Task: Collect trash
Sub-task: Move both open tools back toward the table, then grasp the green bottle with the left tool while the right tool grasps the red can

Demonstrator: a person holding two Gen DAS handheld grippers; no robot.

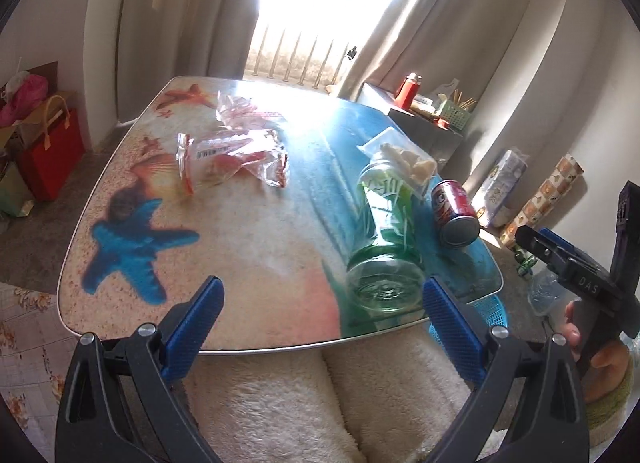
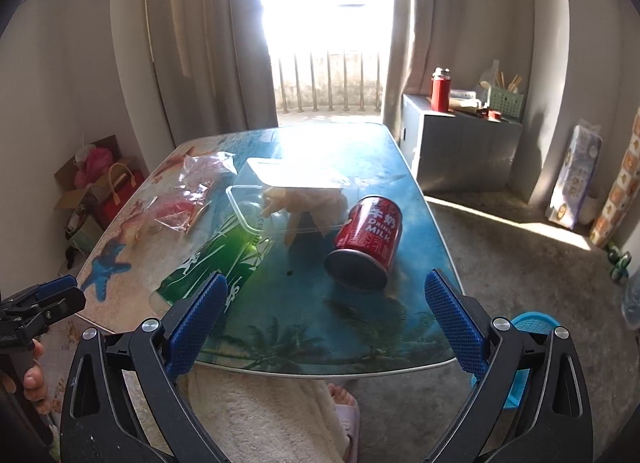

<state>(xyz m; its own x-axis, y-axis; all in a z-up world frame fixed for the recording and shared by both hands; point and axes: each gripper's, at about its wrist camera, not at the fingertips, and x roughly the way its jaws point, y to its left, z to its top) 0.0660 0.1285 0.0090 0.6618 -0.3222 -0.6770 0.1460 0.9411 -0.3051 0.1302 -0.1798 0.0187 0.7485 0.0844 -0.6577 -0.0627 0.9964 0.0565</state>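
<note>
Red milk can (image 2: pixel 366 241) lay sideways at twelve o'clock of the right gripper (image 2: pixel 326 317); both grippers' fingers stood apart, empty. Collection appeared unstarted; next, closing on the can.

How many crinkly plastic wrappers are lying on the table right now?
2. One wrapper lies at the far left of the table; a second wrapper lies just nearer, left of the green bottle. Glare could hide more.
</note>
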